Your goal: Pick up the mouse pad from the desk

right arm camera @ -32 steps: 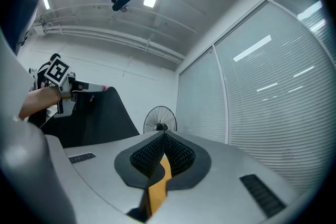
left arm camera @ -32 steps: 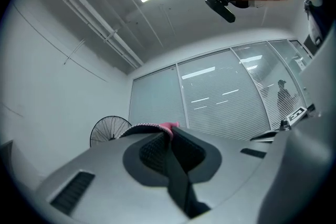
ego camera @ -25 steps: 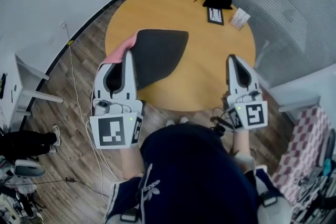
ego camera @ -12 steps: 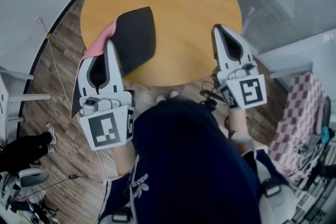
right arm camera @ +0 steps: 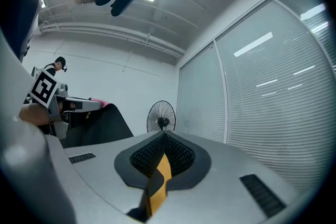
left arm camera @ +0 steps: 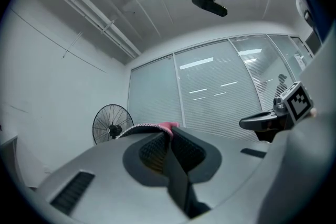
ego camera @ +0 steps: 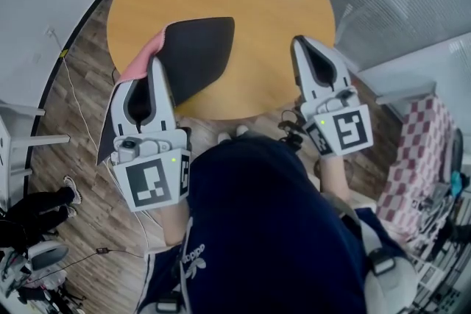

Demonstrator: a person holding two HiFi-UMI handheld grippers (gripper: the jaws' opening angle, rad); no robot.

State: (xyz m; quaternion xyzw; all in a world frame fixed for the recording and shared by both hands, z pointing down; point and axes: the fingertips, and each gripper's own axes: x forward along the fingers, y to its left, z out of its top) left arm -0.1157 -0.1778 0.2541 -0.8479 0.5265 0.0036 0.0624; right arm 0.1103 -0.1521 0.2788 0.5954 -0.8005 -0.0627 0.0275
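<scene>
We pinch the mouse pad (ego camera: pixel 197 55) edge-on in the left tongs (ego camera: pixel 157 64) to lift it off the surface (ego camera: pixel 257 26); right tongs (ego camera: pixel 297 45) pressed together, empty.

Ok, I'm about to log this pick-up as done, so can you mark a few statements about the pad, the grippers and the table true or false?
1. The left gripper is clamped on the mouse pad. True.
2. The mouse pad lies flat on the round table. False: it hangs from the left gripper by one edge, pink underside showing.
3. The right gripper is shut and holds nothing. True.
4. The fan stands on the table. False: it stands beside the table.
</scene>
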